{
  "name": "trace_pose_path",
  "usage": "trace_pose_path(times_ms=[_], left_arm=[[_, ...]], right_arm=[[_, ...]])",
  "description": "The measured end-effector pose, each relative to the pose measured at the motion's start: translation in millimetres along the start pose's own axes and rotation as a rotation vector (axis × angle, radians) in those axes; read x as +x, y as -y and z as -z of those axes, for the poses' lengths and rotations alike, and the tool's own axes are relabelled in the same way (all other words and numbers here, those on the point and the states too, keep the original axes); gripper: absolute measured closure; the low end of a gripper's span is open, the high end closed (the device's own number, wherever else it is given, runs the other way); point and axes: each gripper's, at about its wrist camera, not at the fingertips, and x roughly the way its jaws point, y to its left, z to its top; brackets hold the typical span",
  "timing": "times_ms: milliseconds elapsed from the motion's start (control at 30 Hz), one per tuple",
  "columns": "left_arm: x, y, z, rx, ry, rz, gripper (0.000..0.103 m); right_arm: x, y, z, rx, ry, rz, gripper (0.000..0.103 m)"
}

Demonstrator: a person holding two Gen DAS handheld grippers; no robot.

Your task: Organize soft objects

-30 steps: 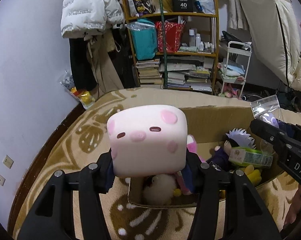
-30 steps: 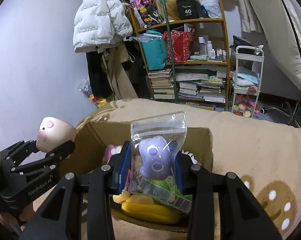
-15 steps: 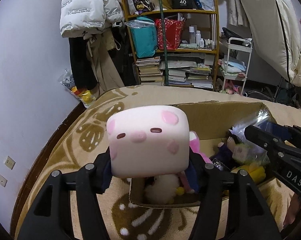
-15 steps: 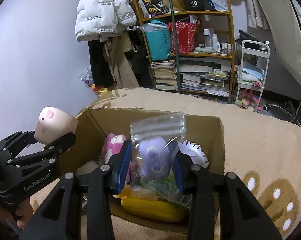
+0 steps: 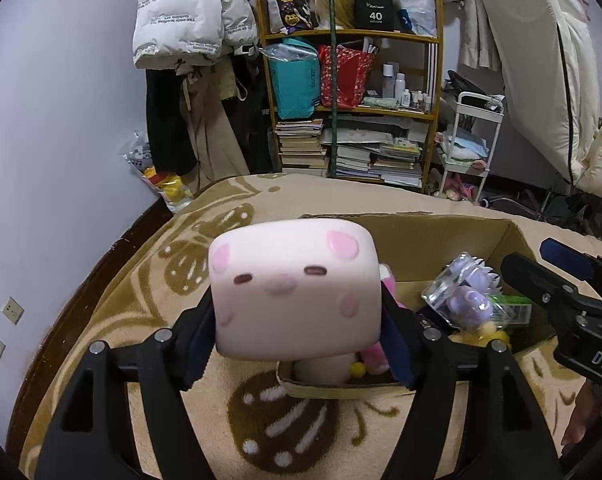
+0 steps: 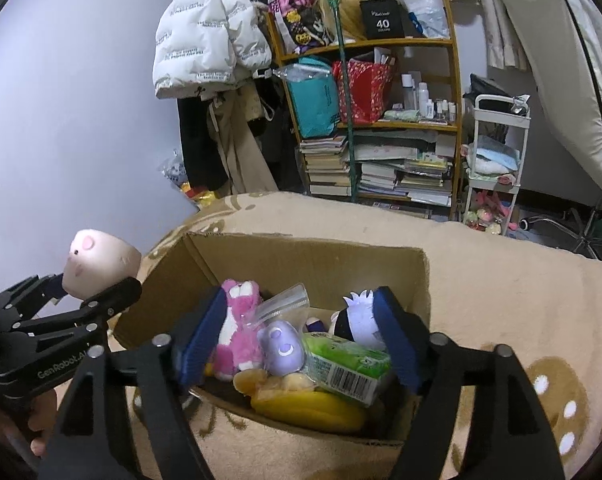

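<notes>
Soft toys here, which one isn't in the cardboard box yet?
The pink block-shaped pig squishy. It sits between the fingers of the left hand-held gripper, above the blanket beside the cardboard box; the pink plush and bagged purple toy lie inside.

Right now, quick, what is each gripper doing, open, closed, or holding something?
Left gripper: jaws just opening, pink block toy between them; grip uncertain.
Right gripper: open, just released the bagged purple toy into the box.

Left wrist view looked forward and down along its fingers, close above near-left corner of cardboard box (image 5: 429,236). Right wrist view faced same way, close over box's near edge. Both shared box interior, beige blanket (image 6: 481,264), wooden bookshelf (image 6: 455,128) beyond.
</notes>
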Motion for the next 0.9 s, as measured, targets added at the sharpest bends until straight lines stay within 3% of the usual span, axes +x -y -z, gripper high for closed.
trace_pose_path(times_ms=[133,300,567,767,900], left_arm=[[-9.7,5.7,0.3,0.023,0.053,0.001,0.013],[-19.3,13.5,2.5,0.073,0.074,-0.038,0.01],[-65.5,9.2,12.3,0.105,0.173,-0.104,0.002],[-106.1,14.1,19.5,0.147,0.249,-0.158,0.001],[-123.6,15.2,30.9,0.156,0.247,-0.152,0.001]], right_arm=[[-8.4,1.0,-1.8,0.003,0.01,0.001,0.017],[-12.5,4.1,-3.0,0.02,0.016,0.006,0.015],[-30.2,10.3,-4.3,0.055,0.04,0.012,0.0],[-64.7,-0.7,-12.4,-0.007,0.082,0.023,0.0],[-88.9,-2.9,-14.5,0.008,0.113,0.019,0.0]])
